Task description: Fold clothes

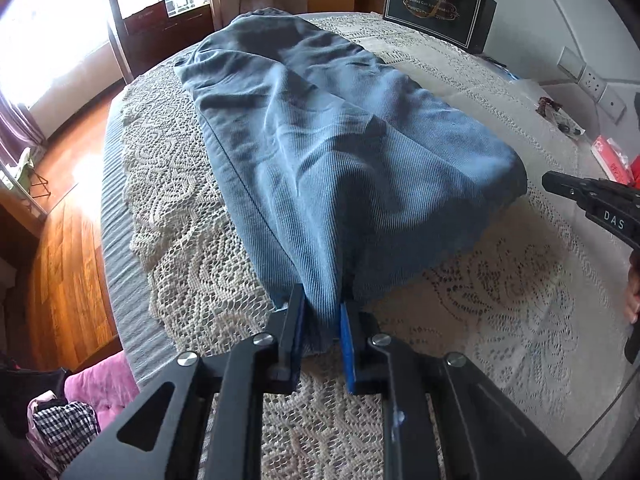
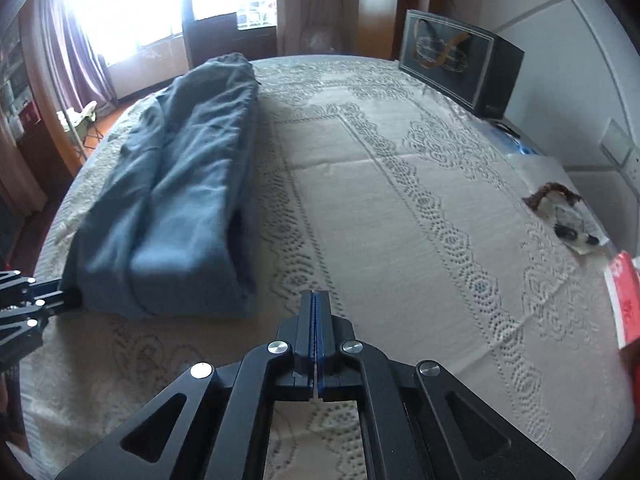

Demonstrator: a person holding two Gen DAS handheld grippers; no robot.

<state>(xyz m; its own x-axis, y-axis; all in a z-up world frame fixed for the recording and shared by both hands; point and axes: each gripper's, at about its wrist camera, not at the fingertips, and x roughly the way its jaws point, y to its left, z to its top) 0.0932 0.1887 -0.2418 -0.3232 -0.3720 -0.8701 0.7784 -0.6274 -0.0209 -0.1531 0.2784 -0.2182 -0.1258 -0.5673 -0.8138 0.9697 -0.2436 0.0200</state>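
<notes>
A blue garment (image 1: 320,140), folded lengthwise into a long strip, lies on the lace bedspread (image 1: 500,300). My left gripper (image 1: 322,312) is shut on the near end of the garment, which bunches between its fingers. In the right wrist view the garment (image 2: 176,184) lies at the left, with the left gripper (image 2: 56,304) at its near corner. My right gripper (image 2: 316,300) is shut and empty, above the bedspread (image 2: 400,208) to the right of the garment. It shows at the right edge of the left wrist view (image 1: 560,184).
A dark gift bag (image 2: 460,64) stands at the far right by the wall. Small items (image 2: 568,220) and a red packet (image 2: 624,300) lie near the right edge. The bed's left edge (image 1: 116,208) drops to a wooden floor (image 1: 68,272). Clothes (image 1: 68,424) are piled at lower left.
</notes>
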